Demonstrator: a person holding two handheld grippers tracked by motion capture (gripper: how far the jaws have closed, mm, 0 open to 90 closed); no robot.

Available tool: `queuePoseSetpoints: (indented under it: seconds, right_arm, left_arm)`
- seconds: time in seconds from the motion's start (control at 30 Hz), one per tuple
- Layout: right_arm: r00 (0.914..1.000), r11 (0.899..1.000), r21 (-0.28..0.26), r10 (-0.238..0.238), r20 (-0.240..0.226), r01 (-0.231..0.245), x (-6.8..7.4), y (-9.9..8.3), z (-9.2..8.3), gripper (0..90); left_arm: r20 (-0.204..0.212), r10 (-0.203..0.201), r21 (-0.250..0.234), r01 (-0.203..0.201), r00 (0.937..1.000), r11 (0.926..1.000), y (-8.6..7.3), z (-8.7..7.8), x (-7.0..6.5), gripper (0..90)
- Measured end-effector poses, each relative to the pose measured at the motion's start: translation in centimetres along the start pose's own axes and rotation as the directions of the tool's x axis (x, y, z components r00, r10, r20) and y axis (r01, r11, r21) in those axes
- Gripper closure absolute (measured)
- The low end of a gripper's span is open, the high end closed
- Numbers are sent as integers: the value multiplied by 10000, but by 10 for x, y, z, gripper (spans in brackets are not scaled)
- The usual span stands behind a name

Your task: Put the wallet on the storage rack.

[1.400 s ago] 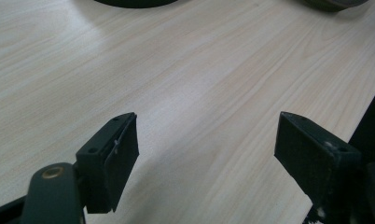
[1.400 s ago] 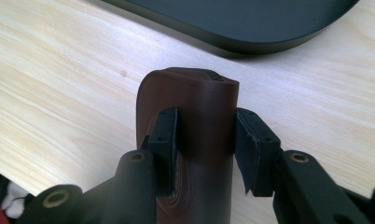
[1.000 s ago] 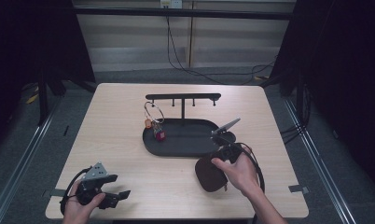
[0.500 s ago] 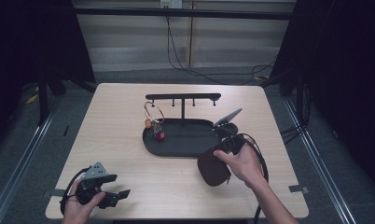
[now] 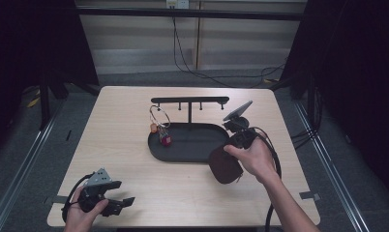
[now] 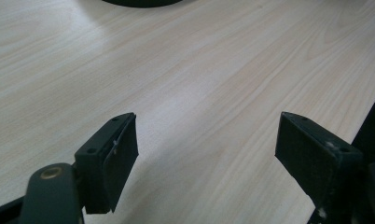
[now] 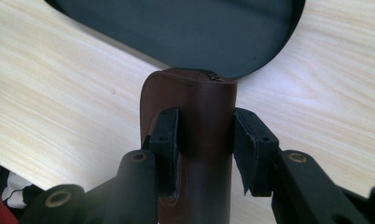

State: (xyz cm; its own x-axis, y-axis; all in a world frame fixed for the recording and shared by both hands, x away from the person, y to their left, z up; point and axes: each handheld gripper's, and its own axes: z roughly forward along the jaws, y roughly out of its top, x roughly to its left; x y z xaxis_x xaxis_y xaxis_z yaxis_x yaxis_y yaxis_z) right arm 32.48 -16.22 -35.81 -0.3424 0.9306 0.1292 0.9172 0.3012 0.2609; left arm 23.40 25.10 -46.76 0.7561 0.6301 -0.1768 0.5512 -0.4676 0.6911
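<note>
Light wood table (image 5: 134,140) carries a black oval tray (image 5: 192,142). Right gripper (image 7: 205,135) is clamped on a brown leather pouch (image 7: 195,98), just short of that tray. Left gripper (image 6: 206,149) rests with jaws apart, nothing between them

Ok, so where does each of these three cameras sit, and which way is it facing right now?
High view: above the person's side, looking forward and down on the table; both forearms, left gripper, right gripper clamping a brown leather pouch beside the black tray.
Left gripper view: rides the left gripper, looking along open jaws over bare tabletop.
Right gripper view: rides the right gripper, facing the pouch and tray.
Shared: high and right gripper views both show the pouch and tray.
</note>
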Motion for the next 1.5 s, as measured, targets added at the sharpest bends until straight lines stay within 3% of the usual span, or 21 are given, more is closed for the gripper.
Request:
queuePoseSetpoints:
  seconds: [0.4, 0.8, 1.1, 1.5]
  right_arm:
    - [9973, 9994, 171, 291, 670, -303, -3, 21, -4, 627]
    - [9932, 9998, 44, 168, 1151, -174, 3, 46, -6, 627]
    - [9948, 9980, -291, 592, 829, -570, -5, 59, 0, 627]
    - [9922, 9885, -912, 1231, 208, -1208, -21, 62, 10, 628]
  left_arm:
    - [-7, 93, 44, -93, 10000, 9999, 0, 0, 0, 209]
    - [50, 58, 61, -58, 10000, 10000, 0, 0, 1, 209]
    - [75, 35, 59, -36, 10000, 10000, 0, 0, 0, 209]
    - [163, 37, 137, -40, 9999, 9999, -1, 2, 0, 209]
